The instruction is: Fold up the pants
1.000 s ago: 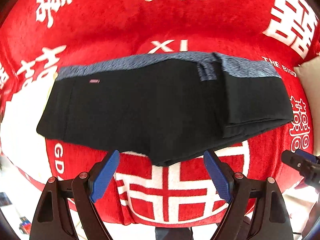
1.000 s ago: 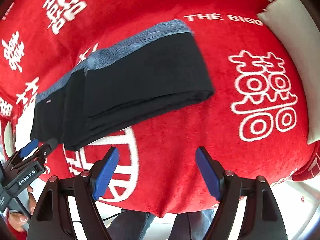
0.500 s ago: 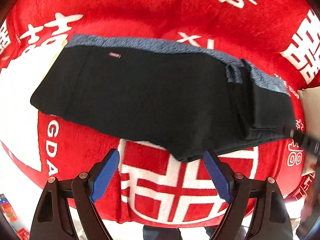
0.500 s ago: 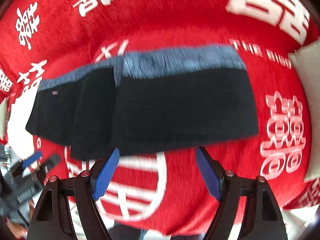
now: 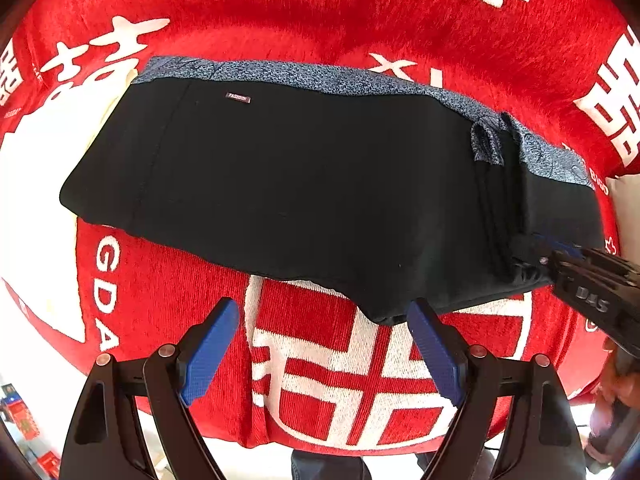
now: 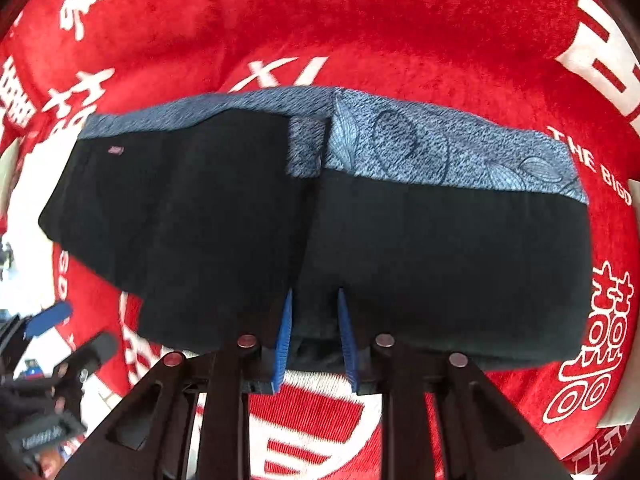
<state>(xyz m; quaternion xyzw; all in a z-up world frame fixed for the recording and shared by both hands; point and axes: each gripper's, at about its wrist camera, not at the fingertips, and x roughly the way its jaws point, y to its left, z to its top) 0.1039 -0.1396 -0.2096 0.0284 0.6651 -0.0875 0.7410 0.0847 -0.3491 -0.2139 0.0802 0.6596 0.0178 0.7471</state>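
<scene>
The black pants (image 5: 304, 196) lay folded across the red blanket (image 5: 320, 16), blue waistband toward its far edge. The right gripper (image 6: 314, 320) had pinched their near hem; the left gripper (image 5: 324, 340) hung spread wide above the blanket's near edge.

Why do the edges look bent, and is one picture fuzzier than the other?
Both wrist views use fisheye lenses, so the red blanket bulges and corners go dark. The left wrist view is sharp: the pants label reads clearly. The right wrist view is slightly motion-blurred, worst at its left edge.
</scene>
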